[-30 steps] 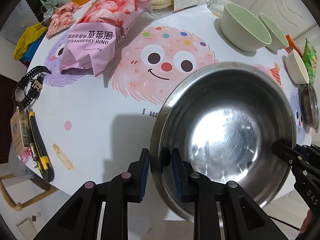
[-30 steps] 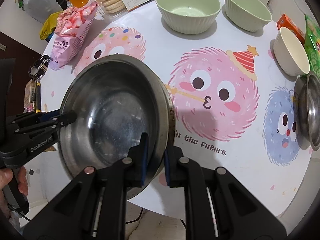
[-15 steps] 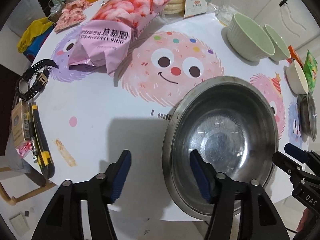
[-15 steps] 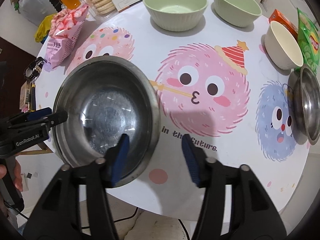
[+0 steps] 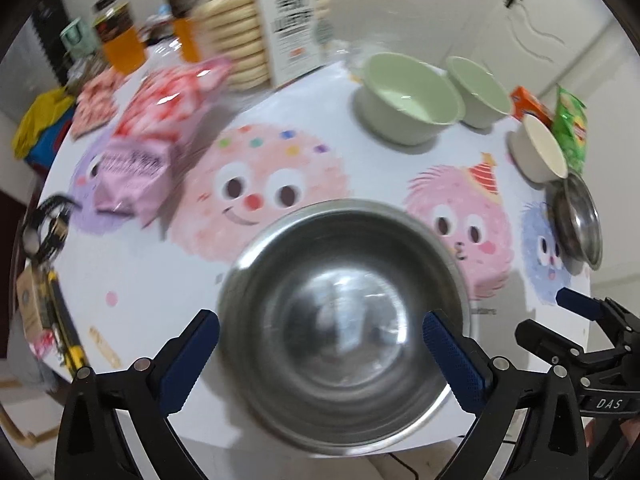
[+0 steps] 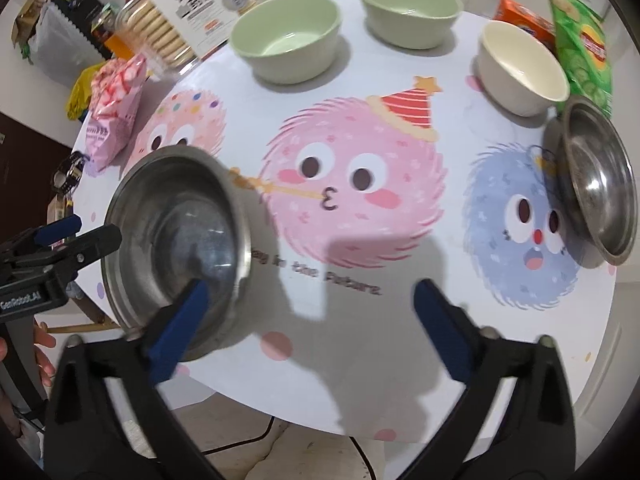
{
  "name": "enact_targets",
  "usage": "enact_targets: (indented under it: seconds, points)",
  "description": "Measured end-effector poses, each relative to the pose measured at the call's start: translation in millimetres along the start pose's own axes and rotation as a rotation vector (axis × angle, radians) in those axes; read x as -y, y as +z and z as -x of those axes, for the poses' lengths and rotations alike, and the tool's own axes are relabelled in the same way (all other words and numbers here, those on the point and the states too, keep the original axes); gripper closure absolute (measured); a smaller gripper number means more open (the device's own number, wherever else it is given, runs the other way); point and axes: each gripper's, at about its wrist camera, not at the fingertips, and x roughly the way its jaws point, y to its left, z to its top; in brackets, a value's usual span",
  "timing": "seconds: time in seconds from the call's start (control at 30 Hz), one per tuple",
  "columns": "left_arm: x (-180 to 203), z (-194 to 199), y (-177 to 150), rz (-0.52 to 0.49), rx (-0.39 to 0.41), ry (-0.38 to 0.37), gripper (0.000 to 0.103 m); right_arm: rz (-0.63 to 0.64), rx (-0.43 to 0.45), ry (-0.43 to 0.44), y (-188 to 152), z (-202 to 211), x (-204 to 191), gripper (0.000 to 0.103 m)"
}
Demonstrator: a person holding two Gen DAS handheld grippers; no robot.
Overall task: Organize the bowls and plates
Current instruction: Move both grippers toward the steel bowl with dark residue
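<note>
I have both grippers spread wide and holding nothing: my left gripper (image 5: 320, 354) straddles the large steel bowl (image 5: 344, 320) resting on the table (image 6: 360, 340), while my right gripper (image 6: 308, 320) hangs beside it. A smaller steel bowl (image 6: 596, 184) sits at three o'clock, two green bowls (image 6: 288, 36) at twelve.

Left tongs (image 5: 320, 344) spread wide around the large steel bowl (image 5: 344, 320) resting on the table (image 5: 132, 264)

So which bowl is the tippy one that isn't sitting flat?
The small steel bowl at the table's right edge. It leans tilted against the cream bowl, while the big steel bowl and both green bowls sit flat.
</note>
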Motion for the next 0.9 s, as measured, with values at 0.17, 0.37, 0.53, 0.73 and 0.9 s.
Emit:
enact_targets:
  seconds: [0.17,0.37,0.53,0.73,0.9]
  points:
    - [40.0,-1.0,6.6,-0.06,0.015,-0.012,0.0,-0.044,0.034,-0.005,-6.3,13.9,31.6,0.0]
    - [86.4,-4.8,8.2,-0.126,0.008,-0.031,0.0,-0.106,0.065,-0.019,-14.8,30.5,74.5,0.0]
    - [132.4,-9.3,11.7,-0.183,-0.003,-0.051,0.0,-0.185,0.089,-0.016,-25.3,47.6,117.9,0.0]
    - [190.0,-18.1,14.7,-0.265,-0.025,-0.062,0.0,-0.271,0.109,-0.027,-35.6,65.1,169.4,0.0]
    - [235.2,-26.6,21.2,-0.289,-0.031,-0.081,0.0,-0.324,0.127,-0.043,-40.7,77.4,210.6,0.0]
